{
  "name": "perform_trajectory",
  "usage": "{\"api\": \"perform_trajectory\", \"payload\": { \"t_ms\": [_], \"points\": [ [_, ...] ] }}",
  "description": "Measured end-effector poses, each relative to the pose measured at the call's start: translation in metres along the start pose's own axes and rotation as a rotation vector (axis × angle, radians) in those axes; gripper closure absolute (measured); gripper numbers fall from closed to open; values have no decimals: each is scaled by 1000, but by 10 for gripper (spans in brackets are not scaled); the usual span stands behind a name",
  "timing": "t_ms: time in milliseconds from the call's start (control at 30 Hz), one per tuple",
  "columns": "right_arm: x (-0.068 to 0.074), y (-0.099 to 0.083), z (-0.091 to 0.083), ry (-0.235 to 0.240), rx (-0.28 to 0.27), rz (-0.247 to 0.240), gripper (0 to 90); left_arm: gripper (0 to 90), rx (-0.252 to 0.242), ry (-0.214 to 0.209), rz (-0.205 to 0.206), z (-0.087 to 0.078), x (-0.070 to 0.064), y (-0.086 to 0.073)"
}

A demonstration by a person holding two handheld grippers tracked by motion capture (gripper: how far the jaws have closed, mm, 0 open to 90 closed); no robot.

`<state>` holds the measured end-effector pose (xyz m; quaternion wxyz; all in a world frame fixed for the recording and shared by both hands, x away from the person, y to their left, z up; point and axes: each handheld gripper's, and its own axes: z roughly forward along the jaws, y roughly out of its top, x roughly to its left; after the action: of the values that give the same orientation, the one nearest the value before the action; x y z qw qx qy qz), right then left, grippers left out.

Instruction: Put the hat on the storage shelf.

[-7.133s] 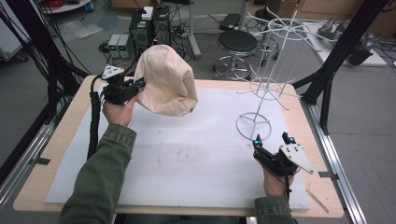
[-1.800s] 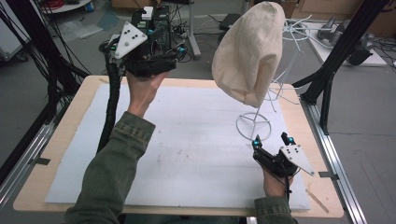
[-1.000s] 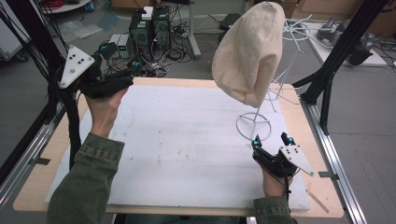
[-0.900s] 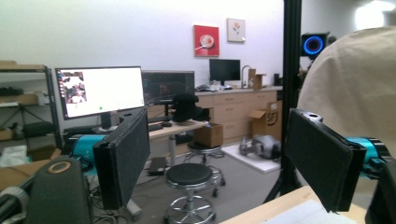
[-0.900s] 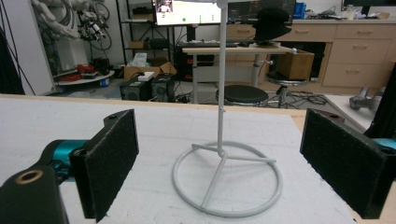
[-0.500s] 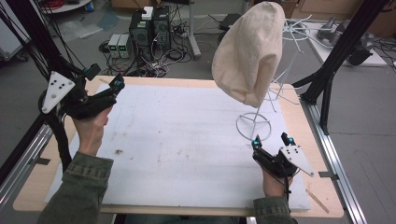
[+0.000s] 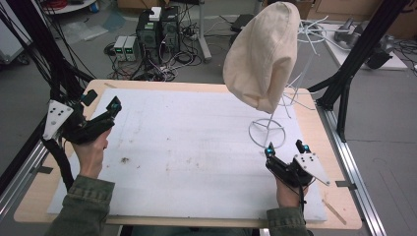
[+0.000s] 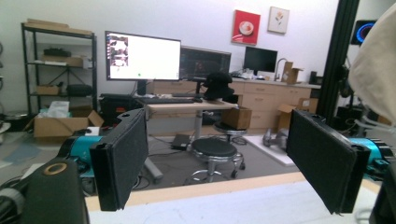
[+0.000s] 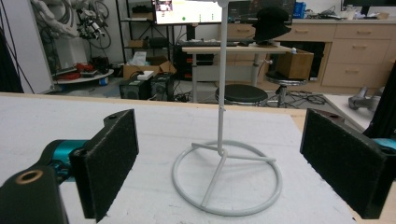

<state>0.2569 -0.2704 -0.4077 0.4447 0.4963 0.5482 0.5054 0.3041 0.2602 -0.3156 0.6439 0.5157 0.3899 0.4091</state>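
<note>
Item: cream hat (image 7: 263, 54) hung atop my white wire stand (image 7: 268, 130) at the table's (image 7: 162, 87) far right; my left tongs (image 7: 101, 101) wide, empty, far left; my right tongs (image 7: 284, 146) wide, empty, just before the stand's ring.

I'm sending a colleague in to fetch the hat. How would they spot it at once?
Start at the white foam-covered table and look to its far right corner, where a white wire stand rises from a ring base. The cream fabric hat hangs over its top, the only soft, bulging thing among thin wires.
</note>
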Motion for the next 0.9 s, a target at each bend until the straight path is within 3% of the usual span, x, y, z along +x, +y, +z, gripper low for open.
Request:
{"api": "perform_trajectory", "payload": {
  "t_ms": [167, 433, 667, 900],
  "points": [
    [0, 0, 0, -2, -3, 1, 106, 212, 23, 34, 20, -11, 5, -15],
    [0, 0, -1, 0, -5, 6, 106, 213, 63, 89, 1, -30, 14, -44],
    [0, 0, -1, -5, -5, 2, 106, 212, 89, 119, 13, -43, 20, -68],
    [0, 0, -2, -3, -6, 12, 106, 212, 104, 151, 41, -52, 26, -80]
  ]
}}
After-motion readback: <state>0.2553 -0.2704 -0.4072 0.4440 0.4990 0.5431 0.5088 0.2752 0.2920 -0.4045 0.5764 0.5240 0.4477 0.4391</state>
